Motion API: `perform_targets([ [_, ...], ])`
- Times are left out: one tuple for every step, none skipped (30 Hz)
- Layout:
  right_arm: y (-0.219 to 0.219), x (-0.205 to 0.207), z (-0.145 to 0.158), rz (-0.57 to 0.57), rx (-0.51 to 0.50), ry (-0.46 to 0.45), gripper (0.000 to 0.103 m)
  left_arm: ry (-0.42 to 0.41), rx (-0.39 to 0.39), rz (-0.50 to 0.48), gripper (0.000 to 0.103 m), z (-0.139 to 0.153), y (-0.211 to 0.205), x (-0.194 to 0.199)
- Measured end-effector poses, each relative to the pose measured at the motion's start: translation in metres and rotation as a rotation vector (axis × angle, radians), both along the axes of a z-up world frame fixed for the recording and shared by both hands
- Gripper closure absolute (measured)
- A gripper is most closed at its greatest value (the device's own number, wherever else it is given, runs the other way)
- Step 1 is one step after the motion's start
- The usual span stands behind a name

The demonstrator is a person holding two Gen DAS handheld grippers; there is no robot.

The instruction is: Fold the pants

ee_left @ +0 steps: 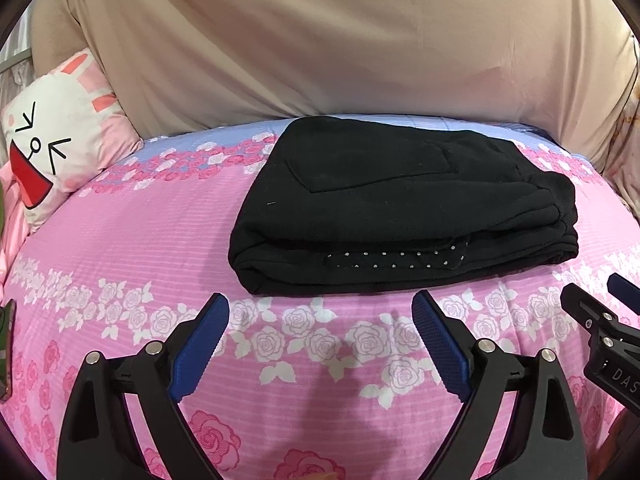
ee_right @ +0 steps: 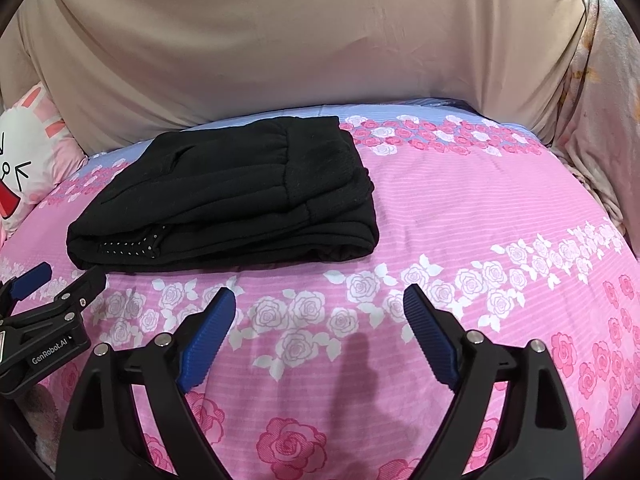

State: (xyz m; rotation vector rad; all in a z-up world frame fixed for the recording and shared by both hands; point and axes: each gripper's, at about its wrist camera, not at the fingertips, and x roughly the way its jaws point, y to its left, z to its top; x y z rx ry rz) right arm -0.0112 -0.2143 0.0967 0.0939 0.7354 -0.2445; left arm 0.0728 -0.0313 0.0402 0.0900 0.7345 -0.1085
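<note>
A wide beige cloth hangs in soft folds across the whole back of the room, down to the far edge of the bed. The bed is covered by a pink sheet printed with bands of white and deep-pink roses, with a pale blue strip along its far edge. On the bed's left end leans a white and pink cartoon-rabbit pillow. The black pants lie on the sheet toward the far side, folded into a thick rectangular stack, with a row of small shiny studs showing along the near edge. Nearer than the pants, both tools hang over bare sheet, side by side. The left claw is spread wide, blue pads apart, nothing between them. The right claw is likewise spread wide and empty, clear of the pants.
</note>
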Motion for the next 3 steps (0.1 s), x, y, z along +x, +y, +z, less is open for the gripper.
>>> perform_targets([
  [-0.0006, 0.0001, 0.0000, 0.000, 0.001, 0.000, 0.019, -0.003, 0.001, 0.004, 0.013, 0.0002, 0.0002, -0.0004],
  [-0.0009, 0.0003, 0.0000, -0.001, 0.001, 0.000, 0.019, -0.003, 0.002, 0.005, 0.013, 0.0002, -0.0001, -0.0005],
  [-0.0003, 0.0001, -0.0001, -0.002, 0.001, 0.000, 0.019, -0.004, 0.002, 0.002, 0.013, 0.0003, -0.0005, -0.0007],
])
